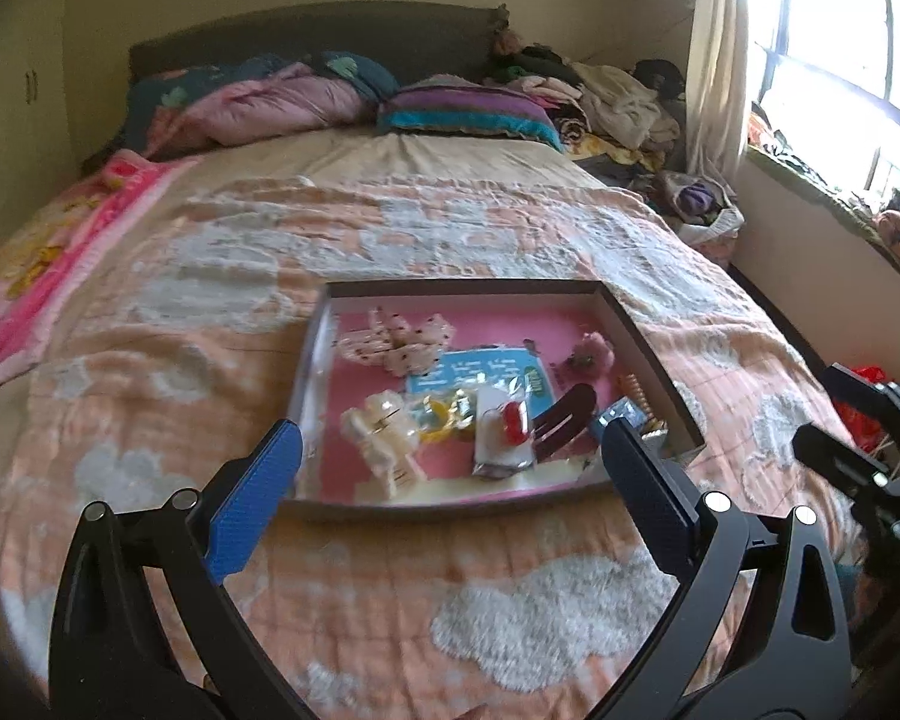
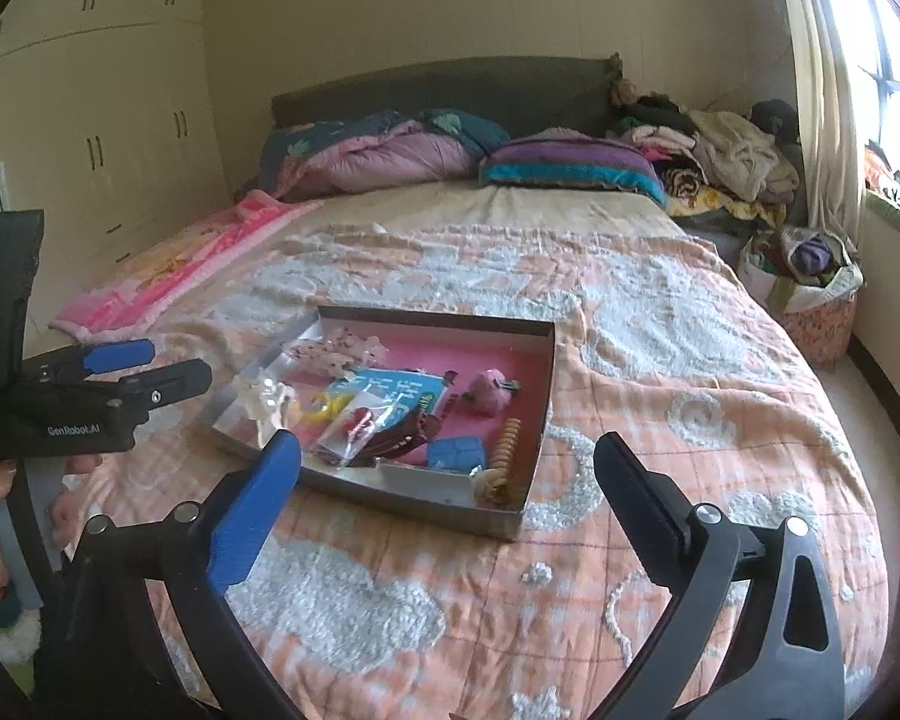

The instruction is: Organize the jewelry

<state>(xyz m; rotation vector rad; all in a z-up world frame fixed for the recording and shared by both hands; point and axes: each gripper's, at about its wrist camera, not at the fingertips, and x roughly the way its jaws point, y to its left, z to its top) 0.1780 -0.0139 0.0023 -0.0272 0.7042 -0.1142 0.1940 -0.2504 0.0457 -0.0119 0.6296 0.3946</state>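
Shallow box point(image 1: 630, 324) with pink lining sits on the bed's peach quilt point(image 1: 390, 570). Inside the box: cream hair clip point(image 1: 384, 426) near its left wall, dotted scrunchie point(image 1: 402, 339) toward the far wall, blue card point(image 1: 480, 375) mid-box, maroon clip point(image 1: 564, 417) and spiral tie point(image 2: 508, 441) toward the right wall. Left claw point(image 1: 450, 510) and right claw point(image 2: 447, 504) both released, empty, short of the box's near wall.

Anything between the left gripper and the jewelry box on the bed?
Nothing visible. The left gripper is open and empty, with only bare bedspread between it and the near wall of the open jewelry box. The right gripper is also open, off to the side.
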